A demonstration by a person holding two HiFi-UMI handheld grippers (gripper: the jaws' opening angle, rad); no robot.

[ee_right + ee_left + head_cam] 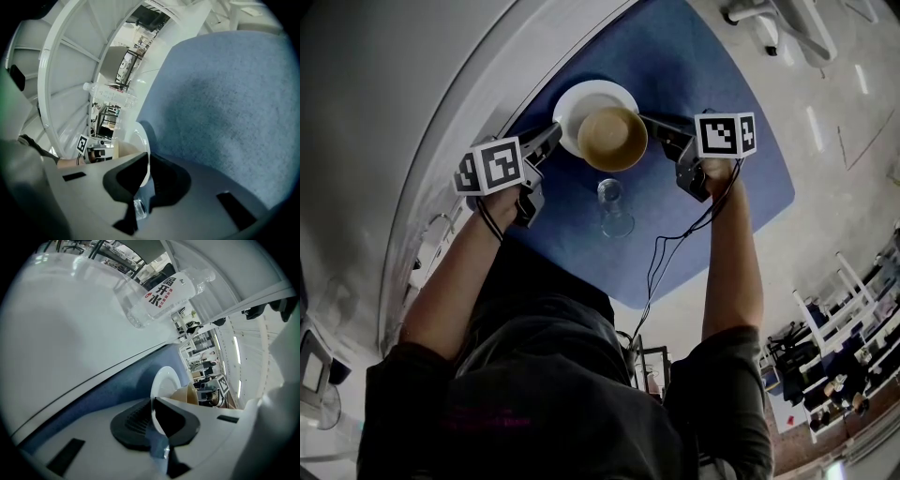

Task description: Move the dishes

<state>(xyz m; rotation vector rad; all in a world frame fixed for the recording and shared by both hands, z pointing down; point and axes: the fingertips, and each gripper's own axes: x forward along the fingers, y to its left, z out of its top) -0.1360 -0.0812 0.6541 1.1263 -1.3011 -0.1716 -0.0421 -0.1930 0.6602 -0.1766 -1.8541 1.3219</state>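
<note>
- Plate: on the mat, with a bowl stacked on it.
- Left gripper: jaws pinched on plate's left rim.
- Right gripper: jaws pinched on plate's right rim.
- Glass: near plate, on the person's side; steer clear.
- Handling: raise both rims together and level, or the bowl may slide.

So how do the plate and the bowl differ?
The plate is white, the bowl tan. The plate is shallow and wider, the bowl deeper and narrower. The left claw and right claw pinch the plate's rim; the bowl just sits on the plate. Both are round.
</note>
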